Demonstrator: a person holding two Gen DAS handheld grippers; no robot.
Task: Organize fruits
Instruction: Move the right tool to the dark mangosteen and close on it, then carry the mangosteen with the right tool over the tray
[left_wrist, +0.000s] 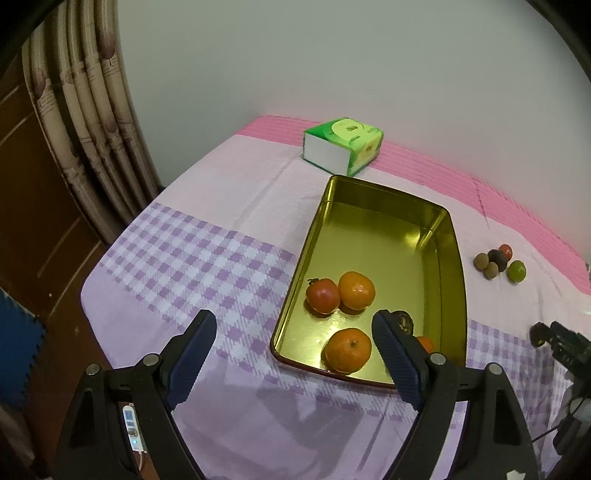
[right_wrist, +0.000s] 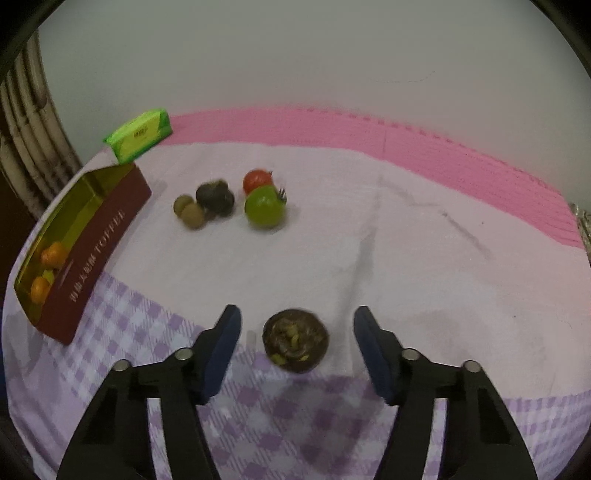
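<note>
Right gripper hangs with both pads clear of a dark mangosteen lying between them on the checked cloth, jaws parted and pinching nothing, while the left gripper stands spread and empty at the near edge of the gold tin holding oranges and a red fruit. Risk: the round mangosteen could roll or squirt out if the pads meet it off-centre. Motion blur softens the right view, and the left pad hides a dark fruit in the tin; loose fruits wait near the far end.
</note>
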